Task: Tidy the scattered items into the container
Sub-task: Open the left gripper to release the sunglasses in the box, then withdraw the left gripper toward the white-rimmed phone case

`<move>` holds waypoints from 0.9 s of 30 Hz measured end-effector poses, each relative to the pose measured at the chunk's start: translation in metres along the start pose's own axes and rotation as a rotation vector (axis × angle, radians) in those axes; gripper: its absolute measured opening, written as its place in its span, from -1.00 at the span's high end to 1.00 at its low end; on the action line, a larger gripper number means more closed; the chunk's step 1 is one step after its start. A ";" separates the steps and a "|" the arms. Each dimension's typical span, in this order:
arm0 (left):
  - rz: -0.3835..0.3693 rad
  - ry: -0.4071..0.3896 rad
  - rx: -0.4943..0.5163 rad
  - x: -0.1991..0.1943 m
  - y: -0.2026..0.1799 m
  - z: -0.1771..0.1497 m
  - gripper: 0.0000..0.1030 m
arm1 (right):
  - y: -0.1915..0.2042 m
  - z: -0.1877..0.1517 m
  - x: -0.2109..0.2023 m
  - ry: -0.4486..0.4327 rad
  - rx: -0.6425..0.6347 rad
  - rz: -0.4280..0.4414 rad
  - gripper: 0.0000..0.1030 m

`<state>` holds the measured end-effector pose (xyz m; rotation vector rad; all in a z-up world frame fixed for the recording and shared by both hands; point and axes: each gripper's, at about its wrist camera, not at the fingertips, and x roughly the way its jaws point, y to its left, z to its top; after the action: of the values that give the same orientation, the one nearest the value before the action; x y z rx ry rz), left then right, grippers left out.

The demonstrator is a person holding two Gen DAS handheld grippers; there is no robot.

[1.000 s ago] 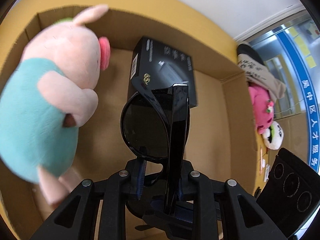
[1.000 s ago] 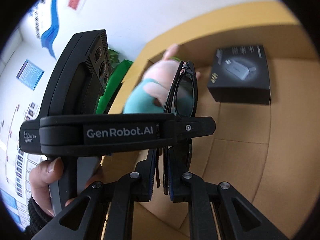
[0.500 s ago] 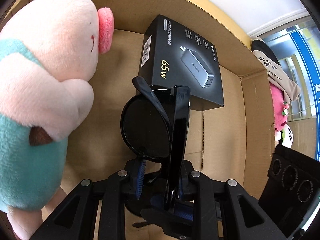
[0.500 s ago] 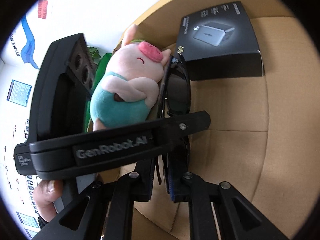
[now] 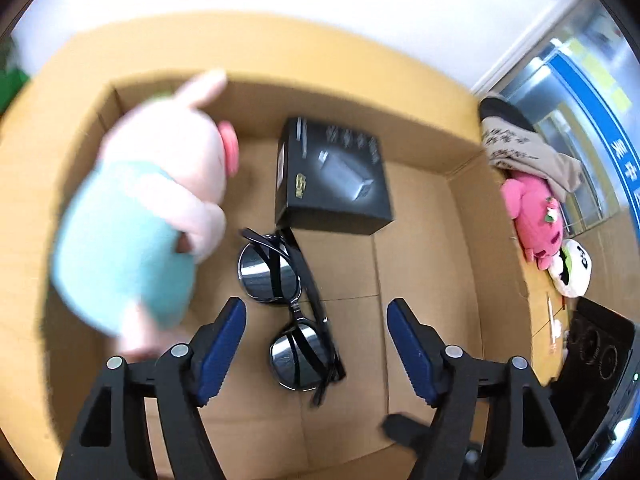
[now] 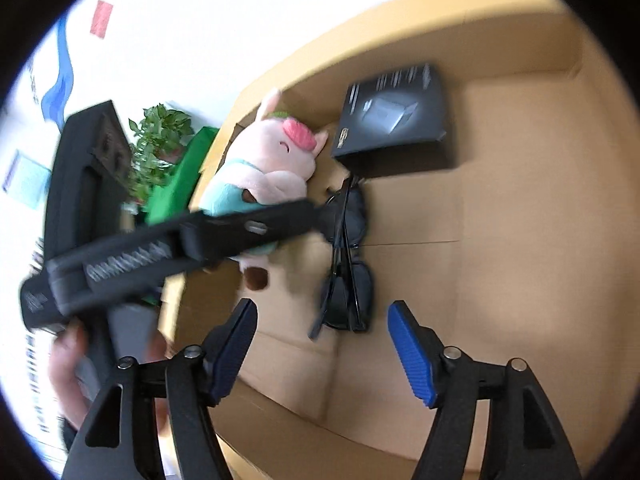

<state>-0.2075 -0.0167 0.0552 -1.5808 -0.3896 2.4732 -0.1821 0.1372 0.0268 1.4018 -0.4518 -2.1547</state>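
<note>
Now the sunglasses (image 5: 294, 312) lie on the cardboard box (image 5: 424, 240) floor at lower centre, between pig plush (image 5: 160, 216) and black carton (image 5: 334, 176). Both grippers (image 5: 316, 344) (image 6: 322, 350) have just opened, fingers spread and empty; lift straight out without snagging the frames.

The left gripper (image 5: 316, 346) has just been opening and its blue pads (image 5: 220, 344) now stand wide apart with nothing held, above black sunglasses (image 5: 288, 312) lying on the floor of the cardboard box (image 5: 432, 240), near a black box (image 5: 332, 176) and a blurry pig toy (image 5: 152, 216).
</note>
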 end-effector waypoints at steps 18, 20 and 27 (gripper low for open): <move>0.265 -0.495 0.155 -0.135 -0.051 -0.155 -0.99 | 0.058 -0.087 -0.111 -0.334 -0.275 -0.346 -0.53; 0.258 -0.503 0.152 -0.140 -0.055 -0.164 -0.99 | 0.060 -0.096 -0.121 -0.341 -0.288 -0.357 -0.53; 0.240 -0.515 0.148 -0.149 -0.070 -0.190 -0.99 | 0.056 -0.111 -0.142 -0.362 -0.291 -0.388 -0.53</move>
<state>0.0284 0.0300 0.1290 -0.9668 -0.0780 3.0013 -0.0205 0.1768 0.1163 1.0014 0.0198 -2.6730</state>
